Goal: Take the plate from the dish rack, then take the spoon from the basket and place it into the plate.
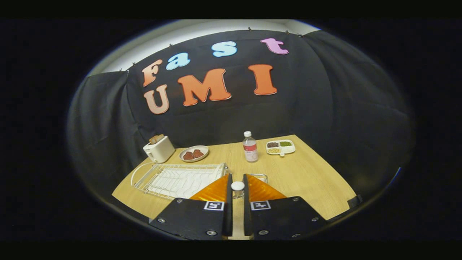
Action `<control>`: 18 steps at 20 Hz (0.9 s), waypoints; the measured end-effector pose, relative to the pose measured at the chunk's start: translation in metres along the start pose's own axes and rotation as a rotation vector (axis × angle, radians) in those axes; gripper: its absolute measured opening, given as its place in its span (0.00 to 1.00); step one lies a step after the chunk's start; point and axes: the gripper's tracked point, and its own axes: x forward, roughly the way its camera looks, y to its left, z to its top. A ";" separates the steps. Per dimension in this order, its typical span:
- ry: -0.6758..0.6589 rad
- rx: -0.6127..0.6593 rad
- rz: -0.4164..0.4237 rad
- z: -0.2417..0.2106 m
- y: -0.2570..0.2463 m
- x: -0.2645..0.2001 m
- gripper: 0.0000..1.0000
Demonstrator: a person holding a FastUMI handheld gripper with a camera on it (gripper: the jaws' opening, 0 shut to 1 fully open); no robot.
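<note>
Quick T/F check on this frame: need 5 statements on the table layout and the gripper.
1. The toaster stands beyond the dish rack. True.
2. The bottle lies on its side. False: it stands upright.
3. The round plate sits between toaster and bottle. True.
4. The divided tray is inside the dish rack. False: it sits on the table beside the bottle.
5. The gripper is wide open. False: its fingers are nearly closed.

bare table (pixel 310 177) right of the bottle (pixel 250 147), rack (pixel 180 178) crowding left.
</note>
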 end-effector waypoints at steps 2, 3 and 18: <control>0.032 -0.003 0.005 -0.013 0.004 -0.006 0.12; 0.045 -0.004 0.013 -0.019 0.007 -0.008 0.12; 0.197 -0.020 0.244 -0.086 0.101 0.016 0.12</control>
